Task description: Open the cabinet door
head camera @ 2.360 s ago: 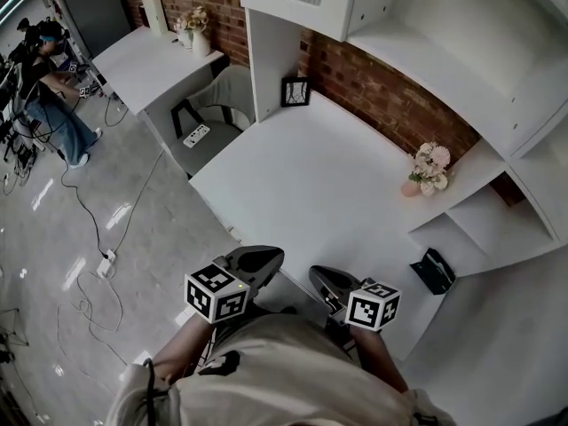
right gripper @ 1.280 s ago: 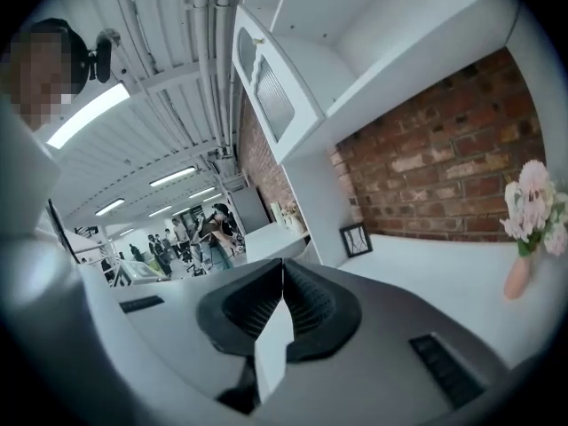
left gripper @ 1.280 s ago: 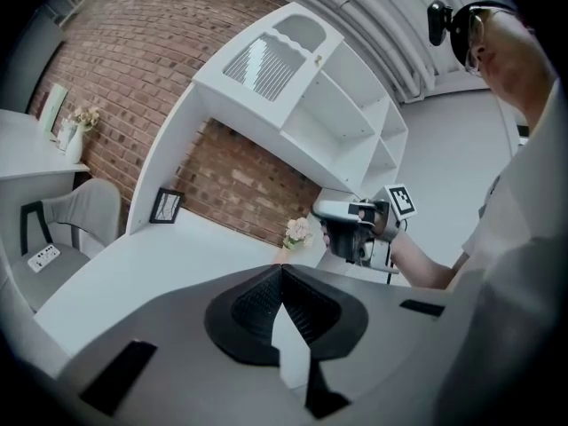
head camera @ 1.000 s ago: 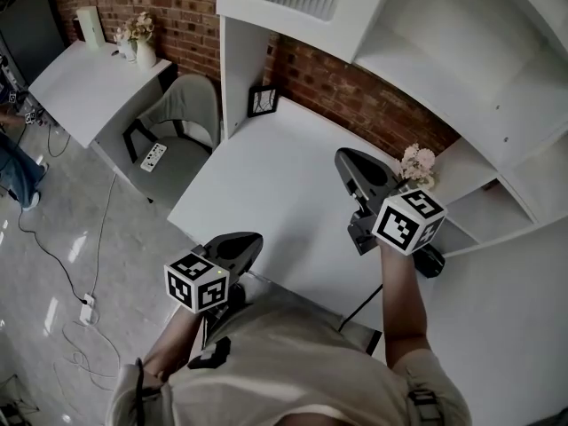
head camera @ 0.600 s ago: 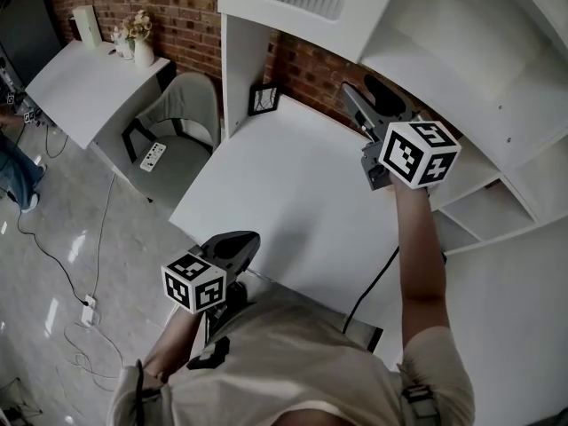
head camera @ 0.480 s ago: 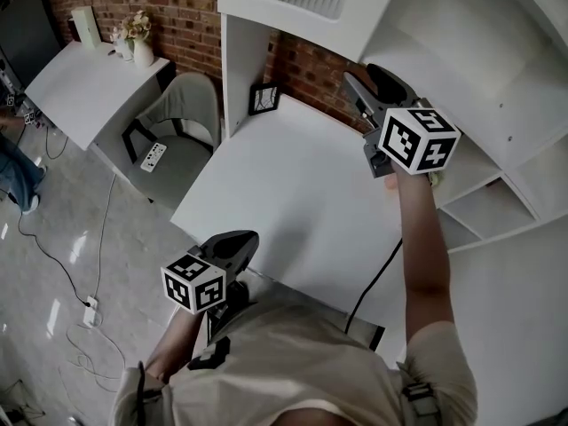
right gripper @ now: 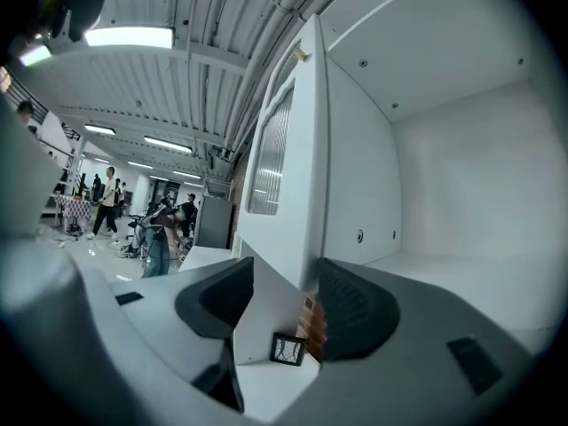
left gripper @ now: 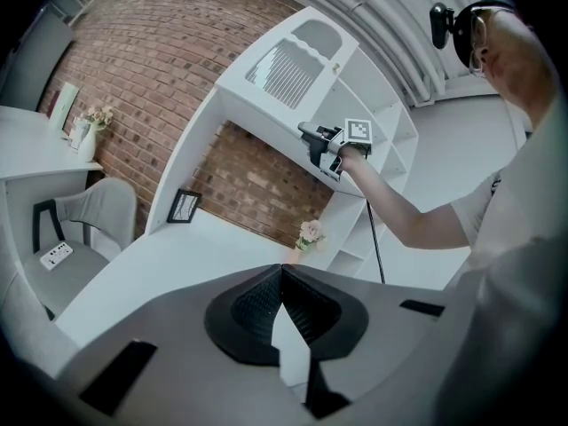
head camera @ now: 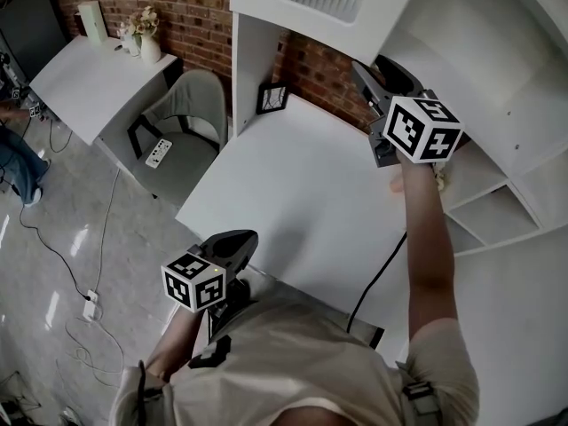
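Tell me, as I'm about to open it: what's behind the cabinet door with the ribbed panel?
The cabinet door is shut, and its ribbed panel reveals nothing, so the inside is hidden. The open bay beside it shows bare white walls.

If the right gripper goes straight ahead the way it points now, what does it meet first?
Probably the upright edge of the cabinet door, which stands in line between the right gripper's jaws; they have just been opening and do not touch it. Depth is unclear.
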`<state>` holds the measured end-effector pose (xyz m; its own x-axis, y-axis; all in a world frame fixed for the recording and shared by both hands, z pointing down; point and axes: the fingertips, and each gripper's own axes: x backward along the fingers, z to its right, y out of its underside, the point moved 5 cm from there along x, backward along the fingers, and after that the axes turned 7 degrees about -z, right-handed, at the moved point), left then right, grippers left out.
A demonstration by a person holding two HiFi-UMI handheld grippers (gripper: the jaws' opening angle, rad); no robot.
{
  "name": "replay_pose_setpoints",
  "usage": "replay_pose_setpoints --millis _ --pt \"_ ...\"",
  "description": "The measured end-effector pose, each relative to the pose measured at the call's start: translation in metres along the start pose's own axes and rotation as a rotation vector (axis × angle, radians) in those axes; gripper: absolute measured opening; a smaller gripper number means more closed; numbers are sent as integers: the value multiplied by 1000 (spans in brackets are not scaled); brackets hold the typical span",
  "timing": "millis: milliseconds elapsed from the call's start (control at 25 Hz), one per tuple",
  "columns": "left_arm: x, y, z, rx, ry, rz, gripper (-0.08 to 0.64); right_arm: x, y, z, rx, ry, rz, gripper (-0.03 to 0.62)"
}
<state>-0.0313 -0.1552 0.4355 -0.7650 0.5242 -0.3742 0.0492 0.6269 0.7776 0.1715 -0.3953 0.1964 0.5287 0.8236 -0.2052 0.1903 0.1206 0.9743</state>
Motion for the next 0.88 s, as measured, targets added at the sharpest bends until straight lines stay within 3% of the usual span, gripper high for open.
replay_pose_setpoints --millis 280,640,880 --pt "-4 4 1 -2 10 -16 15 5 3 -4 -32 -45 9 224" --pt "-14 0 7 -24 45 -44 15 29 1 -21 -79 -362 26 176" --pt "-16 0 11 -30 47 -44 15 28 4 -17 -99 -429 43 178"
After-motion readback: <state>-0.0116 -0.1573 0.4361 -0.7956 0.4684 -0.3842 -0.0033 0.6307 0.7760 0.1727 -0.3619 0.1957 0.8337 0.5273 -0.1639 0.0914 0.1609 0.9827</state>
